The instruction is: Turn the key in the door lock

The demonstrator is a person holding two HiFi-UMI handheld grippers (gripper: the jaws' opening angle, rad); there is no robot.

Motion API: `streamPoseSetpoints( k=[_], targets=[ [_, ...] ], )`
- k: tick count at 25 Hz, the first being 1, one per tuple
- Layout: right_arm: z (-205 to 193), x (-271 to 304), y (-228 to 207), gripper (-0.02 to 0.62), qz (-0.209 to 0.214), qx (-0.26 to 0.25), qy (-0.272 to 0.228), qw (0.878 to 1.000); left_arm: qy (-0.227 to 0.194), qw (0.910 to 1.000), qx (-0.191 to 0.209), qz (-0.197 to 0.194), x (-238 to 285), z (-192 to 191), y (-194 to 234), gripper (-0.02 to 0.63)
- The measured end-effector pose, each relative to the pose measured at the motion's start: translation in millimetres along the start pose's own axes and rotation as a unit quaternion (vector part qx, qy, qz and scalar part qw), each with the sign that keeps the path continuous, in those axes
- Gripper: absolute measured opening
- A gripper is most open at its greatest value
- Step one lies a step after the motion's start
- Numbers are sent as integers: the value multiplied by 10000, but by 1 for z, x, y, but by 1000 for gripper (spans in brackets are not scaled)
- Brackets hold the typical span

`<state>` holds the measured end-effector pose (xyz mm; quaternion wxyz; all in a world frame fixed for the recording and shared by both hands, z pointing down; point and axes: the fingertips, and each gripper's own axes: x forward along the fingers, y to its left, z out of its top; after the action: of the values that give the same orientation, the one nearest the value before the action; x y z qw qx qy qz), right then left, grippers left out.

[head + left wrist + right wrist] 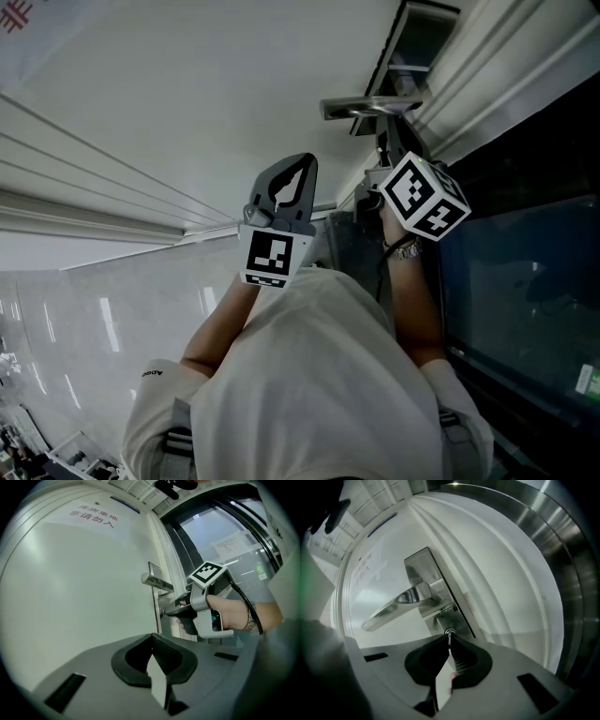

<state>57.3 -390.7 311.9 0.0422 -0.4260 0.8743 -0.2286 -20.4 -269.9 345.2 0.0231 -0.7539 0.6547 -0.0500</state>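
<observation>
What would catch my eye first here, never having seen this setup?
Probably the right tool, with its black-and-white marker cube, shut on a small metal key in the lock just below the silver lever door handle. The grey left tool hangs back, shut and empty, facing the white door.

A glossy pale tiled floor (75, 328) lies at the near left, streaked with reflections of long lights. White ribbed mouldings (94, 202) run along the left above it. To the right stands a dark glass pane (525, 272) carrying a small green sticker (587, 379) and, farther off, a white paper notice (228, 544). Red printed characters (92, 518) sit high at the far left, beside a short blue strip (124, 504). A white gridded ceiling (136, 487) shows overhead, and a brushed steel frame (553, 531) curves along the right.
</observation>
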Motion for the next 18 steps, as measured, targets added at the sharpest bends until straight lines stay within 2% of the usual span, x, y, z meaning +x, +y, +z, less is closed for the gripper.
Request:
streamPoseSetpoints(
  k=[2, 5, 8, 14, 15, 16, 18],
  targets=[
    [-1, -1, -2, 11, 94, 615, -25, 9981, 28, 10000, 3, -6, -2, -2, -5, 8],
    [0, -1, -3, 11, 248, 1499, -58, 9884, 50, 10000, 2, 7, -4, -3, -10, 8],
    [0, -1, -3, 11, 440, 2393, -47, 9699, 65, 10000, -6, 58, -6, -5, -13, 8],
    [-2, 0, -3, 15, 662, 3648, 8, 9287, 82, 9997, -20, 208, -11, -7, -10, 8],
    [-2, 0, -3, 18, 724, 3748, 38, 9243, 80, 9997, -26, 228, -11, -7, -9, 8],
    [-1, 0, -3, 20, 790, 3716, 66, 9250, 78, 9997, -32, 240, -12, -7, -9, 8],
    [-1, 0, -3, 20, 903, 3362, 120, 9374, 85, 9997, -39, 245, -12, -7, -10, 8]
  ],
)
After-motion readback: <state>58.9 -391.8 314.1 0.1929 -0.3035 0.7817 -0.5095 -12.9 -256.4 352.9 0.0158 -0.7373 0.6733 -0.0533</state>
